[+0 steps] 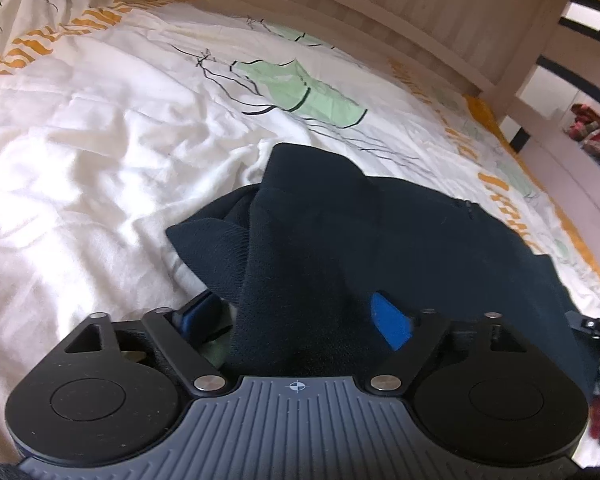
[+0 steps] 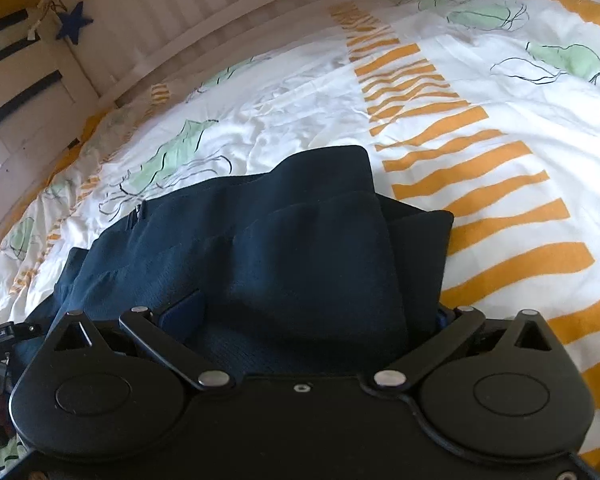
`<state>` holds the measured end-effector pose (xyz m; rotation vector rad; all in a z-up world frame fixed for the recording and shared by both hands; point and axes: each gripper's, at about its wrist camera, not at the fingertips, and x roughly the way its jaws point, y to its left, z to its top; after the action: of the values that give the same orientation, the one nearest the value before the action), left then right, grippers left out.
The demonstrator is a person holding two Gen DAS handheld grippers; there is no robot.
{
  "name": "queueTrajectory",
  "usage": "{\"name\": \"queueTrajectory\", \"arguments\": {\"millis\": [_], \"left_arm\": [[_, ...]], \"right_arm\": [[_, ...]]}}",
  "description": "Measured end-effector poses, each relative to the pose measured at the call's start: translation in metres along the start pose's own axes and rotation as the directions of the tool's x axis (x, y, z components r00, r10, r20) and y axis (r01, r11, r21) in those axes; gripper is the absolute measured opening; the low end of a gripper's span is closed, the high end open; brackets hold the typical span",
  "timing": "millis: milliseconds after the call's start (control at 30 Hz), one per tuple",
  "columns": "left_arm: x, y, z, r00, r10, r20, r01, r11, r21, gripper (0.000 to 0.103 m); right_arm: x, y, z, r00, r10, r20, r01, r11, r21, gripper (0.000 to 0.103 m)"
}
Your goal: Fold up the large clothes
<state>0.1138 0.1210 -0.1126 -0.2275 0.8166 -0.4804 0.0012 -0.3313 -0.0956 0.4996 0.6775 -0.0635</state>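
A large dark navy garment lies bunched on the bed and drapes over both grippers. In the left wrist view my left gripper has its blue pads spread wide, with a thick fold of the cloth between them. In the right wrist view the same garment shows a zip near its left edge. My right gripper also stands wide, its blue left pad against the cloth; the right pad is mostly hidden under the fabric.
The bed has a white duvet with green leaf prints and orange stripes. A pale slatted bed frame runs along the far side. Clutter lies on the floor beyond the bed at right.
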Motion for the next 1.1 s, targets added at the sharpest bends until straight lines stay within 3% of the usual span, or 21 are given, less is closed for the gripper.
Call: {"name": "queueTrajectory", "arguments": {"millis": [233,333,467,633,767,1000,1100], "left_arm": [[-0.003,0.004,0.0,0.999,-0.043,0.027,0.044,0.999,-0.031,0.091],[-0.016,0.004,0.001,0.994,-0.025,0.109,0.03,0.999,-0.042,0.09],[-0.045,-0.003,0.008,0.969,0.03,0.245,-0.022,0.999,-0.035,0.09],[-0.078,-0.037,0.015,0.93,0.09,0.356,-0.1,0.995,0.009,0.091],[-0.088,-0.077,0.016,0.92,0.136,0.369,-0.178,0.981,0.081,0.091],[-0.075,-0.143,0.003,0.916,0.159,0.367,-0.233,0.958,0.167,0.091],[-0.055,-0.168,-0.004,0.932,0.177,0.316,-0.247,0.949,0.197,0.09]], "right_arm": [[-0.001,0.0,0.0,1.0,-0.004,0.011,0.004,1.0,0.014,0.103],[0.0,0.0,0.0,1.0,-0.009,0.011,0.009,1.0,0.014,0.103],[0.001,0.001,0.0,1.0,-0.012,0.013,0.012,1.0,0.016,0.103],[0.0,0.0,0.0,1.0,-0.013,0.015,0.013,1.0,0.015,0.103],[0.001,0.0,0.0,1.0,-0.013,0.014,0.013,1.0,0.014,0.103],[0.001,0.0,0.001,1.0,-0.013,0.014,0.013,1.0,0.013,0.103],[0.0,0.0,0.001,1.0,-0.013,0.014,0.012,1.0,0.013,0.103]]}}
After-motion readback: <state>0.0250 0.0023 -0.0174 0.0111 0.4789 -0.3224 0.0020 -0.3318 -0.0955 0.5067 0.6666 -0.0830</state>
